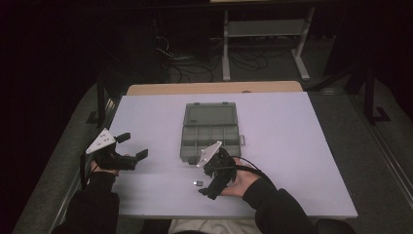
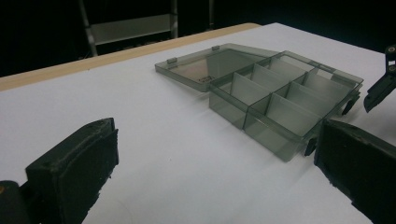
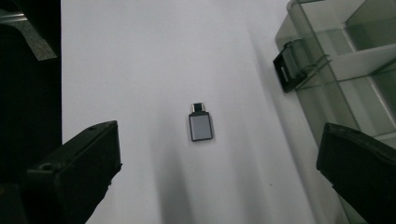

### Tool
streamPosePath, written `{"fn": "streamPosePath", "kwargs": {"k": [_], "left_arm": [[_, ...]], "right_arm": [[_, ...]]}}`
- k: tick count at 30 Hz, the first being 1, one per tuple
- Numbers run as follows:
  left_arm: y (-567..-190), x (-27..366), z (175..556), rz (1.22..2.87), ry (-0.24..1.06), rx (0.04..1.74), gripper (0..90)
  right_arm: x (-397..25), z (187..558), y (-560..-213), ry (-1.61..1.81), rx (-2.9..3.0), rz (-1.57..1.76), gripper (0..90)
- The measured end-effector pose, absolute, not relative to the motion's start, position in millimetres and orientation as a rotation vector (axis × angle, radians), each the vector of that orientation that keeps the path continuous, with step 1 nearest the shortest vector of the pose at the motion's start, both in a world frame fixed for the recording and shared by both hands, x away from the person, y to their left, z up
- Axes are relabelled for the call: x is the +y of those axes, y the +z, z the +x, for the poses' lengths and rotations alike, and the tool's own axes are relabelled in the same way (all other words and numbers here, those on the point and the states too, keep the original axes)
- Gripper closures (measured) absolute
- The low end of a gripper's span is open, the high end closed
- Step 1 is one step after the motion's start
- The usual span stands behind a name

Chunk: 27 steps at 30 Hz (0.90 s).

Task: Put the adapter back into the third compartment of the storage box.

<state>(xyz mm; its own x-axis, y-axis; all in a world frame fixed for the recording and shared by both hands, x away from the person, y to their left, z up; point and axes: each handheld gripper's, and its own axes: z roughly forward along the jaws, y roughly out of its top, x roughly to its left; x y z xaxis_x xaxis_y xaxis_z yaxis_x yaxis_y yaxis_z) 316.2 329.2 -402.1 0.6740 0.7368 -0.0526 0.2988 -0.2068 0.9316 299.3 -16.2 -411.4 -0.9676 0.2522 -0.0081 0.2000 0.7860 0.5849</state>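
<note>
Adapter point(image 3: 201, 123), small and grey, lies flat on your white table point(image 1: 292, 146) near the open compartment box point(image 1: 210, 131); your right gripper point(image 1: 207, 183) hovers over it, jaws spread. Your left gripper point(image 1: 135, 145), also spread and empty, faces the box's dividers point(image 2: 261, 91).

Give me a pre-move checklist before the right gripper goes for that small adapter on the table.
1. Right gripper open: ok, jaws spread wide.
2. Small adapter between the jaws in the right gripper view: ok, lying flat on the table, untouched.
3. Compartment box lid open: ok, folded back flat.
4. Compartments empty: ok, as far as the left gripper view shows.
5. Left gripper out of the way: ok, open, off to the box's left.
6. Adapter's grip orientation: cannot tell.
</note>
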Motion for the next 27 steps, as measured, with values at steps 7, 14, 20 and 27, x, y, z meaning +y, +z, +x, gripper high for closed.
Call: {"fn": "streamPosePath", "kwargs": {"k": [7, 14, 20, 27], "left_arm": [[-402.1, 329.3, 316.3, 1.791, 0.497, 0.827, 0.0], [-402.2, 329.3, 316.3, 1.792, 0.497, 0.825, 0.0], [-402.2, 329.3, 316.3, 1.792, 0.497, 0.825, 0.0], [-402.2, 329.3, 316.4, 1.792, 0.495, 0.824, 0.0]], "right_arm": [[-11.4, 299.1, -414.0, 0.924, 2.918, 0.346, 6.7], [-8.1, 300.5, -415.7, 0.921, 2.954, 0.323, 15.3], [-4.9, 300.3, -416.1, 0.915, 2.957, 0.308, 28.4], [-1.3, 301.7, -417.5, 0.906, 2.977, 0.298, 37.1]]}}
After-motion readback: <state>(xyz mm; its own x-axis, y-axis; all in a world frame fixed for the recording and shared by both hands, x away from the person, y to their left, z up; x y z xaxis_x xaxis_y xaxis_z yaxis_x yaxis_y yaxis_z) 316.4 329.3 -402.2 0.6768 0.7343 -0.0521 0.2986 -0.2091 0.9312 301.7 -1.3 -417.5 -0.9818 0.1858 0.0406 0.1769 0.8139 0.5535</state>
